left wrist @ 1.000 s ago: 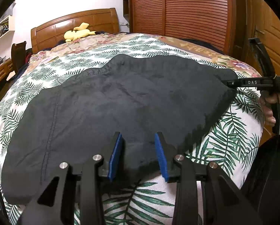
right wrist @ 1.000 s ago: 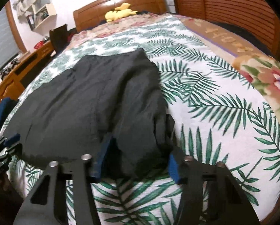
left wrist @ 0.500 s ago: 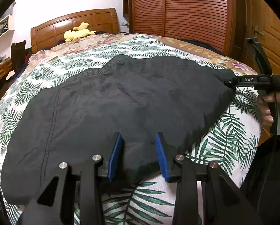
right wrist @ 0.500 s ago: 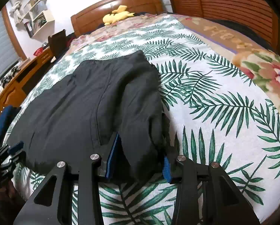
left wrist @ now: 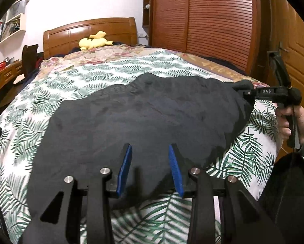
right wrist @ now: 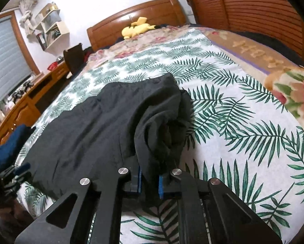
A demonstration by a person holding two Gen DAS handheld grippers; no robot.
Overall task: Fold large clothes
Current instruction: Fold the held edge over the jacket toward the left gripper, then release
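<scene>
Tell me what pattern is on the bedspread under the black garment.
Green palm fronds on white; the bedspread shows best in the right wrist view, beside the garment.

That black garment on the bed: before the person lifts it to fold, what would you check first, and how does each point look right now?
1. Right gripper pinching the black garment: ok, jaws closing with bunched cloth between them.
2. Left gripper gripping the near edge: not ok, cloth between the blue pads but gaps show.
3. Garment lying flat: not ok, bunched near the right gripper.
4. Bedspread caught in either grip: cannot tell.
5. Yellow plush toy clear of the fold: ok, far off by the headboard.
</scene>
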